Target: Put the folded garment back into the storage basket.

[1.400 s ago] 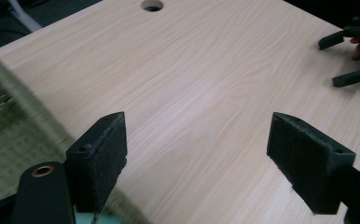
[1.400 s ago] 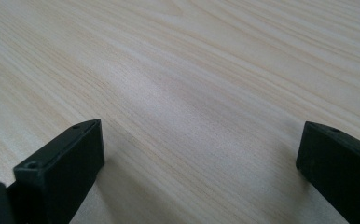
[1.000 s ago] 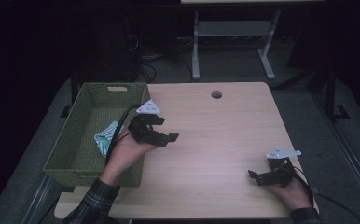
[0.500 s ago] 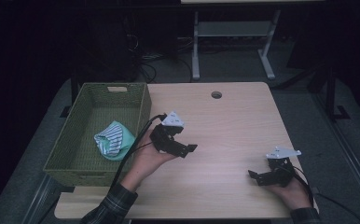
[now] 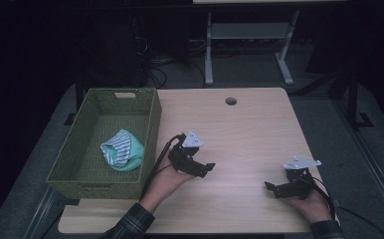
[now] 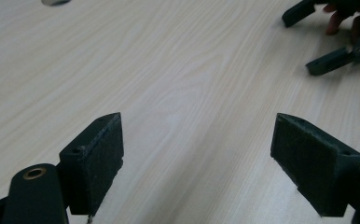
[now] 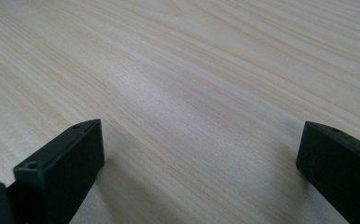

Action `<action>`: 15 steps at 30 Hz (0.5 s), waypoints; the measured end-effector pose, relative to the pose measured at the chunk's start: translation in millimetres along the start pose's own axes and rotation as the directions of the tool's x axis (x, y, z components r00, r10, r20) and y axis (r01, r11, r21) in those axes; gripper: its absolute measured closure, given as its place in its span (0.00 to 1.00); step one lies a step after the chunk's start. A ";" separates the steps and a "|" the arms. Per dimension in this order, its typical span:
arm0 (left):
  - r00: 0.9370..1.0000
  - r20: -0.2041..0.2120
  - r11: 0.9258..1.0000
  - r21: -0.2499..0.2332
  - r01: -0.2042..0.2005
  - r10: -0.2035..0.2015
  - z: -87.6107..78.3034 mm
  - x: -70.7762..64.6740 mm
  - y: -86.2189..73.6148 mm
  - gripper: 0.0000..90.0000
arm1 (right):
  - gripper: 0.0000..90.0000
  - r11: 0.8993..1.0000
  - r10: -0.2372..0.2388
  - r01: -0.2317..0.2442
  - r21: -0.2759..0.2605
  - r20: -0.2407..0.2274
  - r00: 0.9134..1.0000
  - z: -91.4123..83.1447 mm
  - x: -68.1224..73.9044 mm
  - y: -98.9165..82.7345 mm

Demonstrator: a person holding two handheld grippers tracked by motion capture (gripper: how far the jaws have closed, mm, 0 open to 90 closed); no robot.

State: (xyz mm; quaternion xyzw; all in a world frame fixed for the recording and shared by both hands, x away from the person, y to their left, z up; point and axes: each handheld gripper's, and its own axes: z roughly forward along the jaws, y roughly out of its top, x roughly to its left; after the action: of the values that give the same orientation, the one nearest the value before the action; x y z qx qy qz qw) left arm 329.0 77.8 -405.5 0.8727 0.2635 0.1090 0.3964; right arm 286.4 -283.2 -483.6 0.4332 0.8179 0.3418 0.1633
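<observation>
Cloth bundle [image 5: 122,150], striped white and teal, sits loose in the green woven basket [image 5: 151,118], toward its near-right part, nothing touching it. It looks dropped off.

Left gripper [image 5: 203,169]: jaws apart, nothing between them. In the left gripper view both pads [image 6: 104,154] frame bare wood only. Over the last second it has moved from above the basket's right wall out over the table [image 5: 249,129], and is now just right of the basket, pointing toward the right hand [image 5: 309,204]. The cloth has stayed put in the basket through that move, so the release holds and this is a retreat, not a re-grasp.

Right gripper [image 5: 274,188]: jaws also spread, empty, low over the near-right part of the table. It has not shifted in the last second. The right gripper view looks along wood grain with nothing in reach.

Judgement: deposit step done, both tools idle.

Containers: one basket, at the left edge of the table, cut-out handle in its far wall. Contents: the one cloth bundle, rest of the floor bare weave. Tabletop carries only a round cable hole [image 5: 231,101] near the far edge.
</observation>
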 end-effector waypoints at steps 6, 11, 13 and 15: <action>1.000 -0.009 0.999 0.036 0.014 -0.014 14.9 -0.1 -19.7 0.17 | 0.01 1.000 0.000 0.000 0.001 0.000 1.000 0.0 0.0 0.1; 1.000 -0.018 0.997 0.075 0.012 -0.010 26.5 -1.0 -33.6 0.17 | 0.01 1.000 -0.001 0.001 0.000 0.000 1.000 0.1 -0.1 0.1; 1.000 -0.029 0.996 0.091 0.010 -0.008 29.7 -1.2 -38.0 0.17 | 0.01 1.000 0.001 -0.001 0.001 0.000 1.000 0.1 0.0 0.1; 0.999 -0.037 0.995 0.104 0.009 -0.005 32.3 -1.0 -41.1 0.17 | 0.01 1.000 0.000 0.000 0.001 0.000 1.000 0.1 0.0 0.1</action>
State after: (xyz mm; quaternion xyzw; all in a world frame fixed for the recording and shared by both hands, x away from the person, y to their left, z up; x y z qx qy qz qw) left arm 325.7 79.3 -457.6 0.8891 0.2790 0.1097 0.3459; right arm 286.5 -283.1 -483.5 0.4332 0.8180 0.3416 0.1629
